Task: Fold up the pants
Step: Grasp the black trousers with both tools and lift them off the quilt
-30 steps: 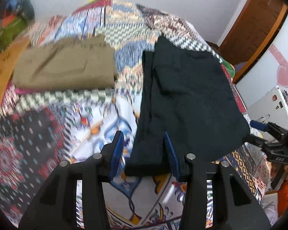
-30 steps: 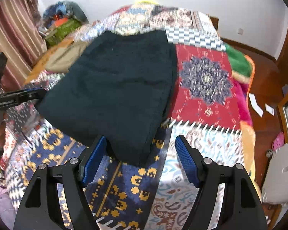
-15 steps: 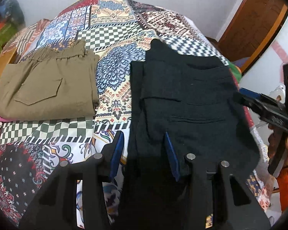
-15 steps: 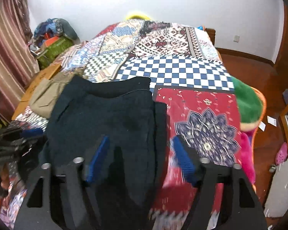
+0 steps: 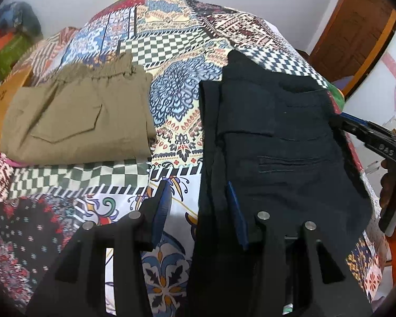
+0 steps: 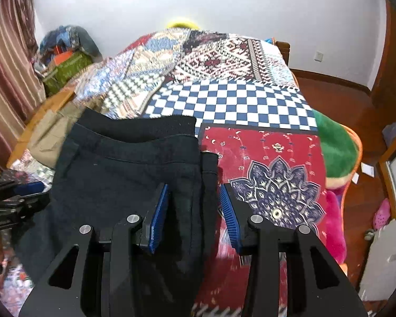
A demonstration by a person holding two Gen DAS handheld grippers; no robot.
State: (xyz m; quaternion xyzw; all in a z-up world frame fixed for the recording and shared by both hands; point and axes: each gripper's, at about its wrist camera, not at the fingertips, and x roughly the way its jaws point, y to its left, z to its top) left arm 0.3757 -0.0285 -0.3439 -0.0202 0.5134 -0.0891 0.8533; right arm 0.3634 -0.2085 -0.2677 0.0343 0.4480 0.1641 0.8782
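While both grippers reach over a patchwork bedspread (image 5: 177, 111), dark navy pants (image 5: 277, 137) lie folded on its right part, waistband toward the far wall. Left gripper (image 5: 199, 206): its jaws stand partly apart and straddle the near left edge of the pants, the right blue pad (image 5: 236, 211) over the dark cloth and the left pad over the bare bedspread; whether either pad presses on the fabric cannot be told. Right gripper (image 6: 194, 211): its jaws have just been closing, with the right edge of the pants between them; a gap shows between the right pad (image 6: 228, 208) and the cloth, so the fabric is not pinched. In the left wrist view, the right gripper enters from the right edge, carried by a hand (image 5: 393, 187) above an orange sleeve. Olive-tan pants (image 5: 79, 116), folded with a flap pocket upward, lie well apart to the left of the navy pair. A green blanket (image 6: 335, 148) hangs at the bed's right side.
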